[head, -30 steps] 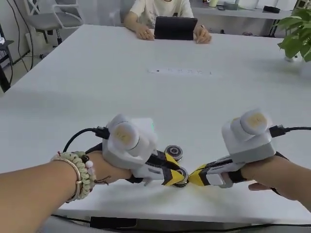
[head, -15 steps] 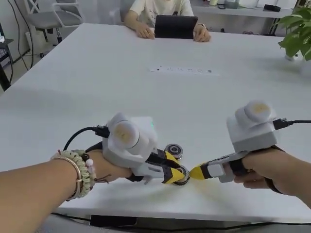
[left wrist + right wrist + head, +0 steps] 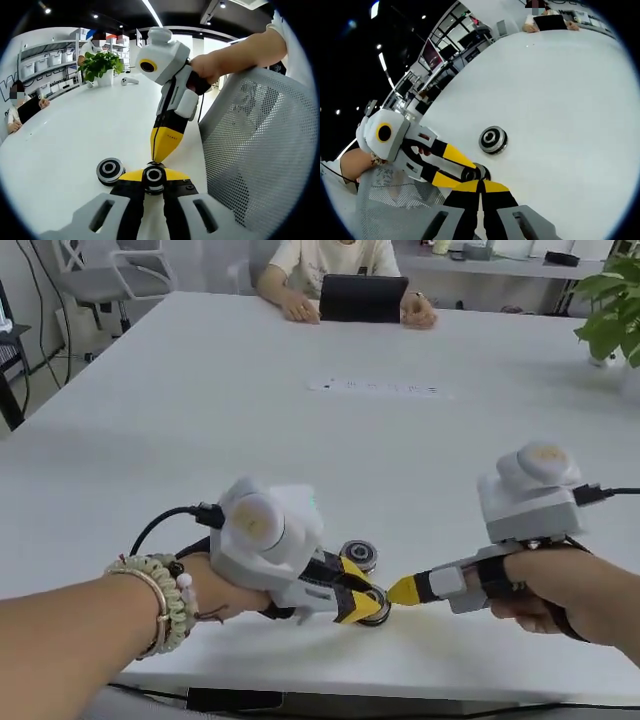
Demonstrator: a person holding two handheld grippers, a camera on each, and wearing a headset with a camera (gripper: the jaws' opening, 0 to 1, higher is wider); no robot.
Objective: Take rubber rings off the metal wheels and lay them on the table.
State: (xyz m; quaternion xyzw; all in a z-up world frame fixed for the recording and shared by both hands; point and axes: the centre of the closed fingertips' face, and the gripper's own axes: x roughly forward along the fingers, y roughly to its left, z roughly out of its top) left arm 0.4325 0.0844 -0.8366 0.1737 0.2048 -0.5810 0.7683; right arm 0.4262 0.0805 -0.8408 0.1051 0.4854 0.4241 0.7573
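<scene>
A small metal wheel with a dark rubber ring (image 3: 373, 602) (image 3: 153, 176) (image 3: 476, 173) is held just above the white table (image 3: 300, 440) near its front edge. My left gripper (image 3: 362, 602) (image 3: 153, 177) is shut on it, one yellow-tipped jaw on each side. My right gripper (image 3: 398, 592) (image 3: 480, 186) comes in from the right, shut to a point, its tip (image 3: 160, 158) touching the wheel's rim. Whether it pinches the ring is unclear. A second wheel (image 3: 357, 554) (image 3: 110, 170) (image 3: 493, 139) lies flat on the table just behind.
A person sits at the far end behind a black tablet (image 3: 362, 298). A potted plant (image 3: 610, 310) (image 3: 101, 65) stands at the far right. A grey mesh chair (image 3: 260, 150) is beside the front edge. Some small marks (image 3: 375, 387) lie mid-table.
My right hand has drawn back to the right and rolled more upright, its tip staying at the held wheel. The left gripper and both wheels have kept their places.
</scene>
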